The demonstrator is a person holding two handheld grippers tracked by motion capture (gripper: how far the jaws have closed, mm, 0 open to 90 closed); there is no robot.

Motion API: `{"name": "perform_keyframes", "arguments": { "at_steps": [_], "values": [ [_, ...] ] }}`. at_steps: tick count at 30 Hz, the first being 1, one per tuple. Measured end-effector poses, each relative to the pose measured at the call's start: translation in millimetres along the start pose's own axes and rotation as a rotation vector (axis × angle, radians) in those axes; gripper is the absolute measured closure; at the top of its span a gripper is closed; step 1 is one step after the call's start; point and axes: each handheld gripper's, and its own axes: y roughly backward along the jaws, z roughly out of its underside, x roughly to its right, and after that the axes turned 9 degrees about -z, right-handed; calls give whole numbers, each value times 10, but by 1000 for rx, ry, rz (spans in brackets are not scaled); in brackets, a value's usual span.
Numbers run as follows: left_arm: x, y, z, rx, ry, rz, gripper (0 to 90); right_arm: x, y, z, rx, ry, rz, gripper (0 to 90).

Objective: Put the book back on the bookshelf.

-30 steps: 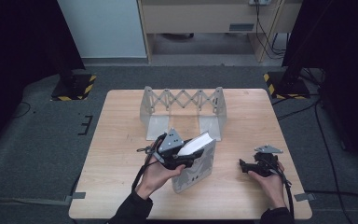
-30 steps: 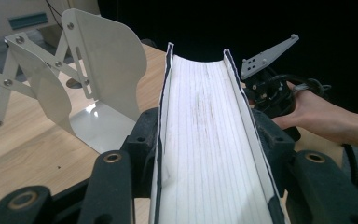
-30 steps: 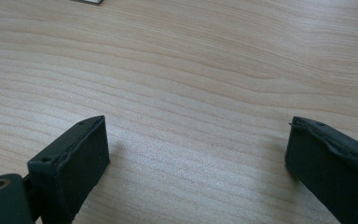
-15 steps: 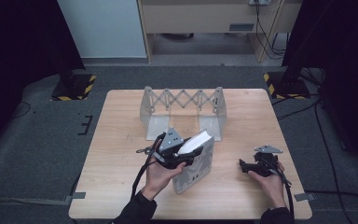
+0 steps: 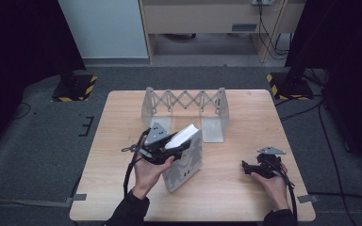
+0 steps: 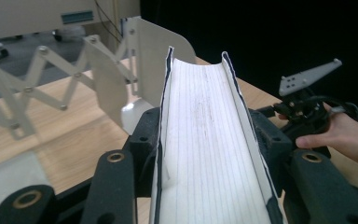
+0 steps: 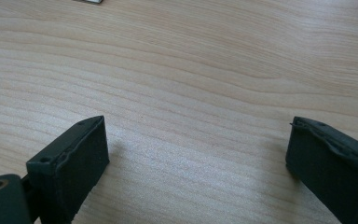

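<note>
Dark room, grey carpet, wood worktop (image 5: 245, 197) in the middle, cabinet behind it. An expanding book rack (image 5: 184, 101) stands near the far edge, scissor links stretched out between two white end plates, the slot between them empty. Left claw (image 5: 172, 149) is clamped on a thick book (image 5: 186, 157), jaws either side of the covers with the page edges facing its camera; pads press the covers, so the grip looks firm. The book is tilted, lower corner low over the worktop centre or touching it, can't tell which, and sits just in front of the rack, likely on its way into the slot to stand upright. Gripping across the covers keeps the pages shut for that. Right claw (image 5: 250, 167) sits near the right front corner, well apart from the book, jaws wide and empty, low over bare wood; probably parked until needed to steady the rack or book.
</note>
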Motion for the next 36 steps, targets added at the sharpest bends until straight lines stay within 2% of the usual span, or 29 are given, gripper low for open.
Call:
{"name": "perform_keyframes", "arguments": {
  "at_steps": [2, 3, 4, 11, 18, 22, 30, 36],
  "values": [
    [-80, 59, -9, 0, 2, -30, 520, 0, 0, 0, 0, -1, 0, 61],
    [-174, 109, -9, -1, 10, -64, 521, 0, 0, 0, 0, 0, 0, 61],
    [-174, 109, -9, -1, 10, -64, 521, 0, 0, 0, 0, 0, 0, 61],
    [-540, 247, -30, -4, 55, -180, 521, 0, 0, 0, 0, -1, 0, 61],
    [-789, 295, -135, 13, 94, -276, 521, -2, -2, -1, 2, -3, 2, 61],
    [-882, 209, -210, 14, 108, -316, 521, 0, -1, 0, 0, -2, 0, 61],
    [-1015, -73, -340, 8, 138, -352, 521, -1, -2, -1, 2, -3, 2, 61],
    [-1056, -262, -457, 7, 125, -389, 521, -1, -2, -1, 2, -4, 1, 61]
  ]
}}
